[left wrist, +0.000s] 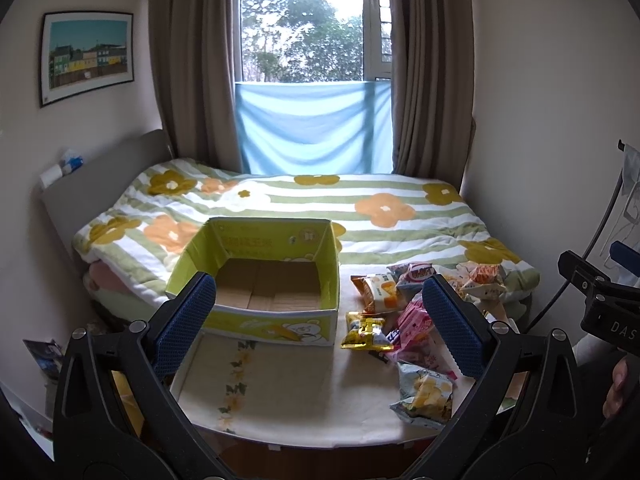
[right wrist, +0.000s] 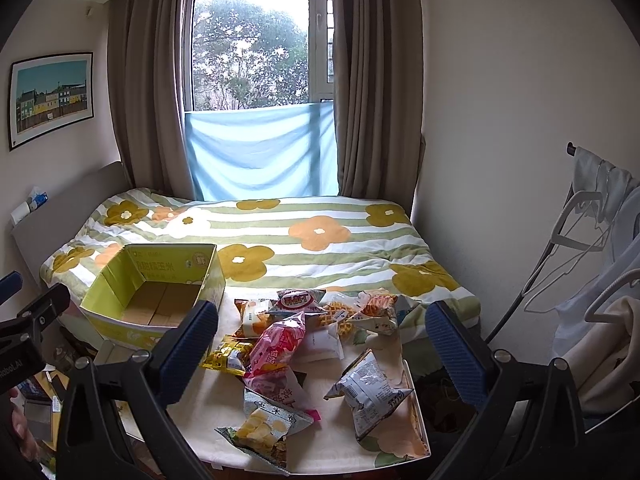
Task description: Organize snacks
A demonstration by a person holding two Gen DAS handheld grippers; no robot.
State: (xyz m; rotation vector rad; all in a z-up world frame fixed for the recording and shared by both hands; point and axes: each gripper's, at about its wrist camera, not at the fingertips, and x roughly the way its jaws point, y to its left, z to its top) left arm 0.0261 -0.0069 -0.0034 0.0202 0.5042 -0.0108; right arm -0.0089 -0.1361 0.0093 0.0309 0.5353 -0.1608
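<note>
A green-and-yellow cardboard box [left wrist: 276, 322] stands open and empty on a small cloth-covered table [left wrist: 288, 392], at its far left; it also shows in the right wrist view [right wrist: 120, 330]. A pile of snack packets lies to its right: a yellow packet [left wrist: 364, 330], a pink packet [right wrist: 276, 344], a chips bag [right wrist: 264, 430], a grey-white bag [right wrist: 368, 392] and several more behind. My left gripper [left wrist: 320, 320] is open and empty, above the table's near side. My right gripper [right wrist: 320, 344] is open and empty, above the snack pile.
A bed with a flowered striped quilt [left wrist: 360, 208] lies right behind the table. Curtains and a window are at the back. Hangers with clothes [right wrist: 592, 248] stand at the right. The right gripper's body [left wrist: 600, 300] shows at the left view's right edge.
</note>
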